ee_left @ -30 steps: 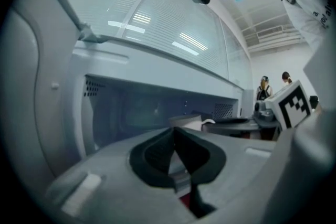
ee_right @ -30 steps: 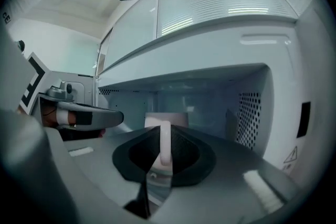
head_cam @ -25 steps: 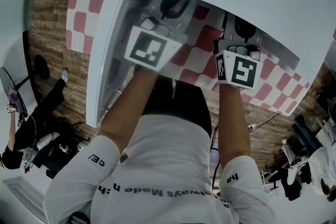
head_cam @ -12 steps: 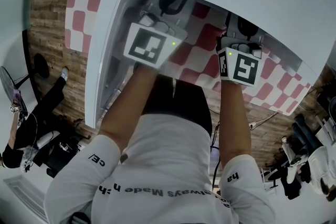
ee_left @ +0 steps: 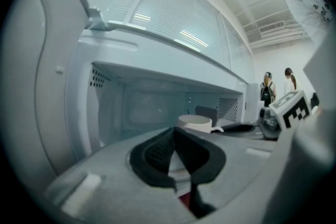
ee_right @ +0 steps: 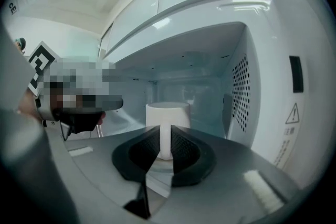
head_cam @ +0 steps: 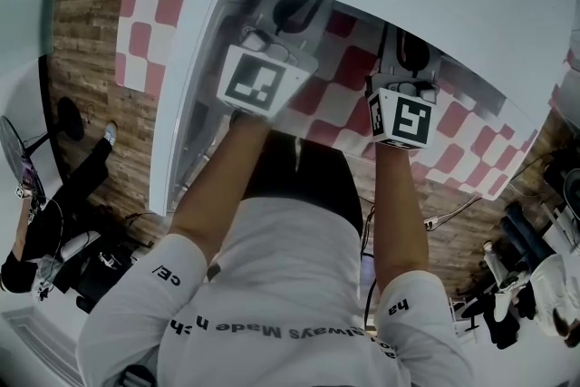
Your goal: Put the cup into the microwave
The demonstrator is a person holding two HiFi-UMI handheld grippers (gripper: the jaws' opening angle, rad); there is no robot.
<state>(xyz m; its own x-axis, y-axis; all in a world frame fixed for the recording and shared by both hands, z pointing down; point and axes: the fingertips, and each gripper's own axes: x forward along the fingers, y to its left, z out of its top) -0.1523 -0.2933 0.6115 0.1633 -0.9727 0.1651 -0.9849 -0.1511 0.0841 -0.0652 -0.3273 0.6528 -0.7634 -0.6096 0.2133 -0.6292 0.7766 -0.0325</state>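
A: Where is the cup (ee_right: pixel 167 113) sitting right now?

B: It is standing upright inside the microwave (ee_right: pixel 273 50). The right gripper (ee_right: pixel 165 131) is holding it, with its fingers pinching the white handle (ee_right: pixel 164 147) between them. Whether the base is set down yet, neither gripper view is showing, because the gripper's own body is covering it.

A: And the left gripper (ee_left: pixel 175 132)?

B: Its fingers are pressing together at the tips with nothing between them. It is hovering at the left of the opening, near the open door (head_cam: pixel 177 113), and looking across at the cup.

A: So what is the step calling for?

B: Probably setting down and releasing. The person is likely needing to lower the cup until it is bearing its own weight. Then the fingers should part just enough to free the handle and draw straight back, so the handle is not being dragged sideways.

A: Any tight spots?

B: The perforated side wall (ee_right: pixel 240 92) is lying close on the right, and the cavity roof (ee_right: pixel 194 55) is hanging low above the rim. The open front is offering the room for backing out.
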